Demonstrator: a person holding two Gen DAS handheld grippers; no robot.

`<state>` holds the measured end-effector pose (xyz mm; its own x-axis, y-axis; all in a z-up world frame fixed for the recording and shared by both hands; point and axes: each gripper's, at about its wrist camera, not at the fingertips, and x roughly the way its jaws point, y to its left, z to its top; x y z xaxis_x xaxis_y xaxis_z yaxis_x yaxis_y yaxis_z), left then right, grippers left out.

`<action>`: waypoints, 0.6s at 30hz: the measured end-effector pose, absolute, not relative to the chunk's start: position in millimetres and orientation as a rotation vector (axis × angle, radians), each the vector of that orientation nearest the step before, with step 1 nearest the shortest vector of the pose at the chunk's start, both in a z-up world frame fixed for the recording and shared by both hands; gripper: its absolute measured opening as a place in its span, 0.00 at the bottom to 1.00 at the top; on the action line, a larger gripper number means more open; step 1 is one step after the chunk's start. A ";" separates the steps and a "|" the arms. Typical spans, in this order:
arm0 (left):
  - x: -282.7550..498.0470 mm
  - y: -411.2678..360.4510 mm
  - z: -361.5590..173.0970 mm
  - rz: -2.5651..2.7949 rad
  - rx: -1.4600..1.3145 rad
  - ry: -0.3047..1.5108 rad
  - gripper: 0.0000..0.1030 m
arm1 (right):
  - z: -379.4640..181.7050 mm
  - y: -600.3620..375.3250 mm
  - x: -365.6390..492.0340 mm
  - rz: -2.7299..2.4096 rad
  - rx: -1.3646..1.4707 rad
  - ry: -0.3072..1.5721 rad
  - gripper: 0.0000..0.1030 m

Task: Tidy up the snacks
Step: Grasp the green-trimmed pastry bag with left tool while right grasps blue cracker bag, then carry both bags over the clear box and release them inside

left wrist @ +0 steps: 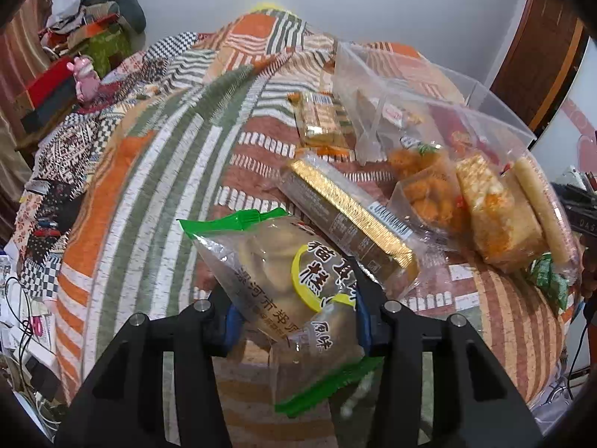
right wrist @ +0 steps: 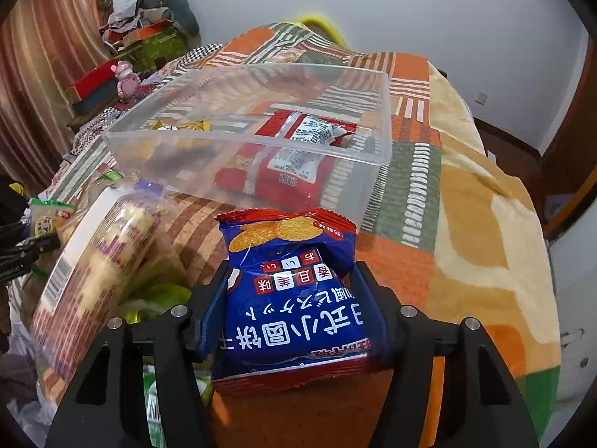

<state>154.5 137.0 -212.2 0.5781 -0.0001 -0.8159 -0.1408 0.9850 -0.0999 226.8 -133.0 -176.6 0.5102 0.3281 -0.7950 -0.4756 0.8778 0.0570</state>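
Observation:
In the left wrist view my left gripper (left wrist: 291, 291) is shut on a clear cake pack with green ends (left wrist: 283, 272), which lies slanted over the patterned blanket. In the right wrist view my right gripper (right wrist: 291, 272) is shut on a blue biscuit bag with red ends (right wrist: 291, 298), whose sides are crumpled between the fingers. Just beyond the blue bag stands a clear plastic bin (right wrist: 388, 112) holding a red snack pack (right wrist: 294, 164) and some yellow packs at its far left. The same bin (left wrist: 485, 89) shows at the right of the left wrist view.
A brown and gold biscuit pack (left wrist: 347, 216), an orange snack bag (left wrist: 429, 186) and a cracker pack (left wrist: 496, 216) lie by the bin. A long cracker roll (right wrist: 108, 246) lies left of the blue bag. Everything rests on a bed with a patchwork blanket (left wrist: 149, 171); cluttered boxes stand far left.

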 end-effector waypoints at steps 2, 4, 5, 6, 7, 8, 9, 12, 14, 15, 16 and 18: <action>150.1 137.3 -203.5 0.089 -0.156 0.930 0.46 | -172.4 -137.5 222.5 0.481 -0.168 0.906 0.56; 147.1 138.6 -193.8 0.093 -0.155 0.909 0.46 | -165.6 -142.6 219.8 0.475 -0.154 0.892 0.55; 146.1 138.7 -189.5 0.093 -0.156 0.899 0.46 | -162.8 -144.5 218.5 0.472 -0.150 0.886 0.55; 145.5 138.8 -185.1 0.092 -0.156 0.890 0.46 | -158.5 -146.8 216.7 0.469 -0.147 0.876 0.55; 146.5 138.4 -179.4 0.090 -0.157 0.878 0.46 | -154.6 -147.5 214.9 0.465 -0.147 0.866 0.55; 146.8 137.8 -174.3 0.088 -0.156 0.866 0.46 | -149.9 -148.9 214.0 0.459 -0.145 0.855 0.55; 147.7 136.8 -170.3 0.085 -0.156 0.856 0.46 | -144.5 -150.9 213.2 0.456 -0.143 0.843 0.55; 154.5 130.3 -152.7 0.068 -0.151 0.814 0.46 | -132.8 -153.1 213.7 0.450 -0.134 0.812 0.55; 159.8 126.7 -143.2 0.055 -0.146 0.790 0.46 | -123.8 -154.6 215.2 0.446 -0.124 0.787 0.55; 163.2 124.3 -138.4 0.049 -0.144 0.777 0.46 | -120.5 -154.7 215.9 0.444 -0.121 0.776 0.55; 168.2 121.4 -132.8 0.038 -0.143 0.763 0.46 | -117.1 -154.5 217.0 0.443 -0.119 0.766 0.55; 178.2 116.1 -123.8 0.020 -0.139 0.743 0.46 | -109.5 -154.1 220.5 0.441 -0.112 0.743 0.55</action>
